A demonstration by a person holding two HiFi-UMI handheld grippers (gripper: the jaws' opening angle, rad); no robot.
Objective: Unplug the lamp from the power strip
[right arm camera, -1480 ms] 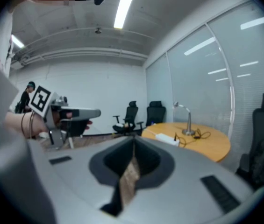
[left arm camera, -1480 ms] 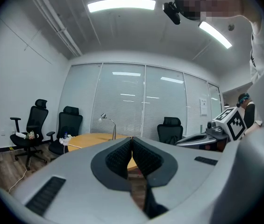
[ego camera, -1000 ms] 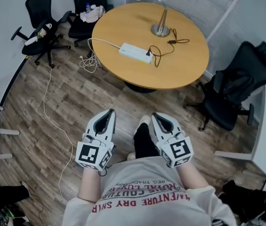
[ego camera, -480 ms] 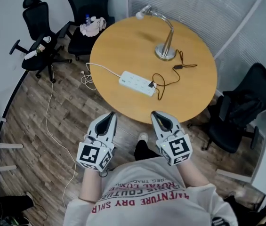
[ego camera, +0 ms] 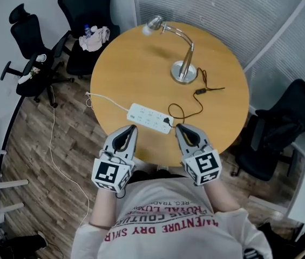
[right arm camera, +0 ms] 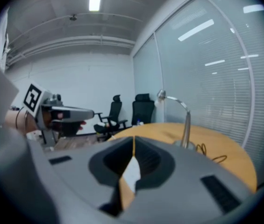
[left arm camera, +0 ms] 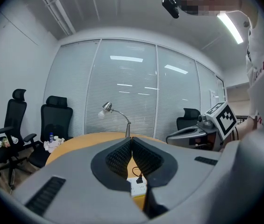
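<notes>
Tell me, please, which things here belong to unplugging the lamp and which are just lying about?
For the job:
- lamp
- power strip
- black plug in the strip
- lamp's black cord
- left gripper and right gripper, both with jaws shut and empty

Lying about:
- black office chairs
- cloth and bottle on one chair seat

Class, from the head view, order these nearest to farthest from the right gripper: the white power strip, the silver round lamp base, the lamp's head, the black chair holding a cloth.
1. White power strip, just left of the right gripper.
2. Silver round lamp base, middle of the wooden table.
3. Lamp's head, at its far rim.
4. Black chair holding a cloth, off-table, upper left.
</notes>
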